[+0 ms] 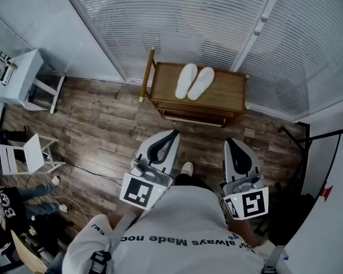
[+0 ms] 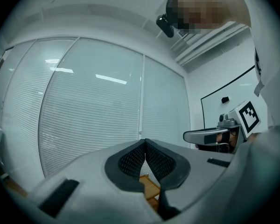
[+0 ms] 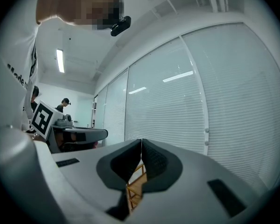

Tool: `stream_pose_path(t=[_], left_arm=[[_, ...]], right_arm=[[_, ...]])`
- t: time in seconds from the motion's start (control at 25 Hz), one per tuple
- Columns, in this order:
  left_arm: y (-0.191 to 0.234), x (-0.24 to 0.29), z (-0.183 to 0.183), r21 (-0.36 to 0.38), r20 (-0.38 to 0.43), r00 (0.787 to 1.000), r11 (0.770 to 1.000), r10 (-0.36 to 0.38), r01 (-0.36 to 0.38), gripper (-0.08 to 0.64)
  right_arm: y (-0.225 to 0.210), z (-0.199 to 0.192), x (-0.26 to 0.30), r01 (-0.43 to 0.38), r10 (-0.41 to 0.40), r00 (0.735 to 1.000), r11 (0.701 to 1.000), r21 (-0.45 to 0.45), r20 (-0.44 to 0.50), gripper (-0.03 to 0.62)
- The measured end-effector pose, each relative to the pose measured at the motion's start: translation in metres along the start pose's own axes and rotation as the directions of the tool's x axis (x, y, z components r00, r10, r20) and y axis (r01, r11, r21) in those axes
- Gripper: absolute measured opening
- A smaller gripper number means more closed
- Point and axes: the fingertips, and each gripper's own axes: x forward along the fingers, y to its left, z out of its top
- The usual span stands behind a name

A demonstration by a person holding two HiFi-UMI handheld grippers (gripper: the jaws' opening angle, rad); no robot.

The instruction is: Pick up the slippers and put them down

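The pair of white slippers point(image 1: 195, 82) lies side by side on top of a small wooden worktop point(image 1: 228, 93). It is well ahead of both tongs, roughly between the lines they point along. The left tongs point(image 1: 172, 134) are closed tip to tip with nothing in them. The right tongs point(image 1: 228, 142) are the same, pads meeting and empty. Both hang over the plank floor point(image 1: 103, 124), aimed toward the blind-covered glass wall point(image 1: 177, 16) behind the worktop.
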Motion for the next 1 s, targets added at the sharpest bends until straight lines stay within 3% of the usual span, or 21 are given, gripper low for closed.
stream_pose_path(t=[0.44,1.0], left_arm=[[0.023,0.03,-0.005,-0.009,-0.013,0.999,0.999,0.034,-0.034,0.012],[0.107,0.079,-0.008,-0.025,-0.014,1.0,1.0,0.012,-0.013,0.011]], right_arm=[[-0.016,-0.012,0.039,-0.041,0.042,0.999,0.999,0.029,-0.032,0.014],[-0.023,-0.013,0.134,-0.028,0.029,0.999,0.999,0.03,-0.042,0.014]])
